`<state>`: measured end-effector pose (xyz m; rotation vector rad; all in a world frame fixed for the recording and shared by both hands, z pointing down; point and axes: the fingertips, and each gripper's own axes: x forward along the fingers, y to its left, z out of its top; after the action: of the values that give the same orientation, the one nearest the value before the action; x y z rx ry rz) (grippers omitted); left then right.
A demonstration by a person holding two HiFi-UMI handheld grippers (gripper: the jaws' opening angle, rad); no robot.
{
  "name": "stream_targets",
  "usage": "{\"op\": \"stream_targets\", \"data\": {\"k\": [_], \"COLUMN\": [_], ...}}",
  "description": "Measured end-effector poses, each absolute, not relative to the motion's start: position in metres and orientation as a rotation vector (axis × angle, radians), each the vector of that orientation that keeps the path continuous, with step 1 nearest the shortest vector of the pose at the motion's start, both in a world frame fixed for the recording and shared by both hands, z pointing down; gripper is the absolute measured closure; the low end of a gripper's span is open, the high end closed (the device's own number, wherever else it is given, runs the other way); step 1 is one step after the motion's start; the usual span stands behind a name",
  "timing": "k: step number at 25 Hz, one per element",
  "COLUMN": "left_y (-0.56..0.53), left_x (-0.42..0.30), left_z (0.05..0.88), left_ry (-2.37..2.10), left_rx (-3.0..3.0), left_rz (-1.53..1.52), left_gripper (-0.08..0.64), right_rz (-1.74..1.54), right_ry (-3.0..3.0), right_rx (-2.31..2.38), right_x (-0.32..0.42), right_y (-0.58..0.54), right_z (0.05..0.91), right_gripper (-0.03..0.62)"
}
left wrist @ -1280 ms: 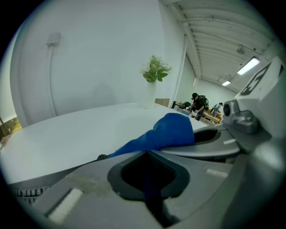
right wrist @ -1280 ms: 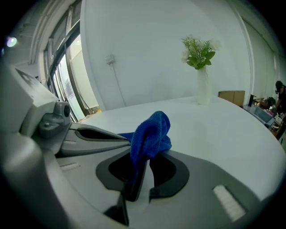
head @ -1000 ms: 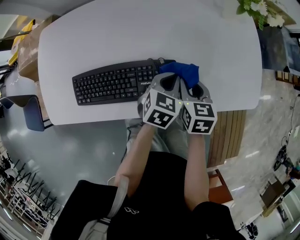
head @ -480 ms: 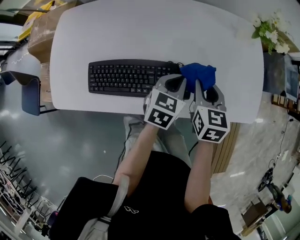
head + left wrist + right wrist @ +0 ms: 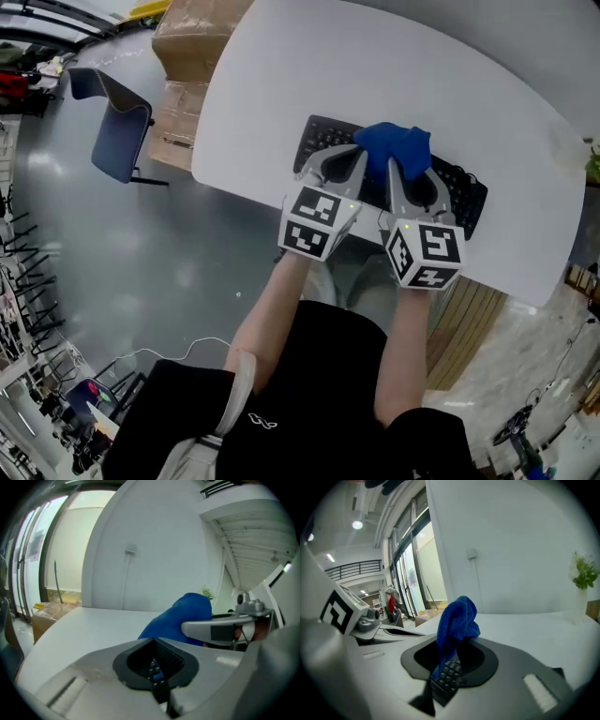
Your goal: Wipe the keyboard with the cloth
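The blue cloth [image 5: 394,145] sits bunched on top of the black keyboard [image 5: 467,194], about midway along it, and the keyboard lies slanted on the white table [image 5: 281,84] near the edge closest to the person. The right gripper [image 5: 405,171] has its jaws closed on the cloth: in the right gripper view the cloth [image 5: 457,618] rises in a crumpled peak from between the jaws of the right gripper [image 5: 452,644], a strip of it hangs down through the dark opening, and keyboard keys [image 5: 449,674] show just beneath. The left gripper [image 5: 349,161] rests just beside it over the keyboard's left half, the two marker cubes close together above the table edge. In the left gripper view the jaws of the left gripper [image 5: 154,644] meet with nothing clamped between them; the cloth [image 5: 180,616] stands beyond and to the right, against a finger of the right gripper [image 5: 215,629]. Off the table's far left corner stand a cardboard box [image 5: 192,47] and a blue chair [image 5: 117,131].
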<state>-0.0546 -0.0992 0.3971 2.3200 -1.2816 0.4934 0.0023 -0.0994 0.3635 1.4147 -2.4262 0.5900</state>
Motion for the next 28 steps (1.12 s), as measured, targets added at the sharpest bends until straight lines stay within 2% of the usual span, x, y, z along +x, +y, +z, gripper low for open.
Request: {"op": "stream_targets", "data": {"k": [5, 9, 16, 28], "left_y": [-0.090, -0.076, -0.057, -0.055], "left_x": [-0.154, -0.196, -0.211, -0.185], "left_z": [0.403, 0.418, 0.481, 0.505], "left_ry": [-1.368, -1.384, -1.306, -1.214], "left_rx": [2.227, 2.169, 2.122, 2.148], "left_rz": [0.542, 0.560, 0.657, 0.754], "left_gripper": [0.564, 0.563, 0.563, 0.563], "right_rz": [0.629, 0.661, 0.742, 0.824], "right_ry": [-2.485, -2.475, -2.422, -2.341], "right_rx": [1.234, 1.143, 1.088, 1.169], "right_x": [-0.096, -0.143, -0.175, -0.152], "right_y": [-0.087, -0.071, -0.053, -0.050], "right_z": [0.378, 0.395, 0.458, 0.487], "right_gripper": [0.506, 0.506, 0.506, 0.506]}}
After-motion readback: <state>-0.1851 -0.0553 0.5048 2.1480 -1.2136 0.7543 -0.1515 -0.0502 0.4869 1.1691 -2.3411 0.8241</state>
